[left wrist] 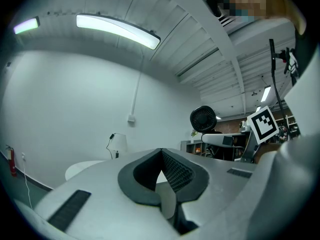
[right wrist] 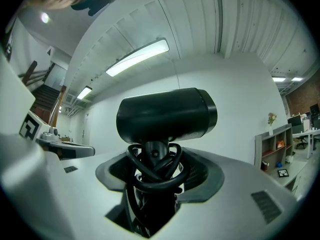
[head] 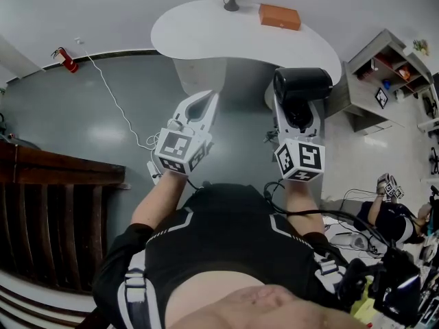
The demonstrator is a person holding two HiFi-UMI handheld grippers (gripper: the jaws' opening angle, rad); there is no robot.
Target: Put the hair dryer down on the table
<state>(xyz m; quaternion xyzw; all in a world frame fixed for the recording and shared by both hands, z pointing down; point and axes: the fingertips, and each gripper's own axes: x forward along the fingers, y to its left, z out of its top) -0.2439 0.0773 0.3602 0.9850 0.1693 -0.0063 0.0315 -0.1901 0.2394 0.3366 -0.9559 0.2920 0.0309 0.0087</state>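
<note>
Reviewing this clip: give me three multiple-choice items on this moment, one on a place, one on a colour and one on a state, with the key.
1. Where does the orange box lie?
A. on the grey floor
B. on the white table
C. on the shelf unit

2. What colour is the hair dryer?
A. white
B. red
C. black

3. How does the hair dryer stand right now?
A. clamped by its handle in the right tool
B. lying on the white table
C. clamped in the left tool

Key:
1 B: the head view shows the box on the tabletop.
2 C: its barrel is black in both the head view and the right gripper view.
3 A: the right gripper view shows the cord-wrapped handle between that tool's jaws.
</note>
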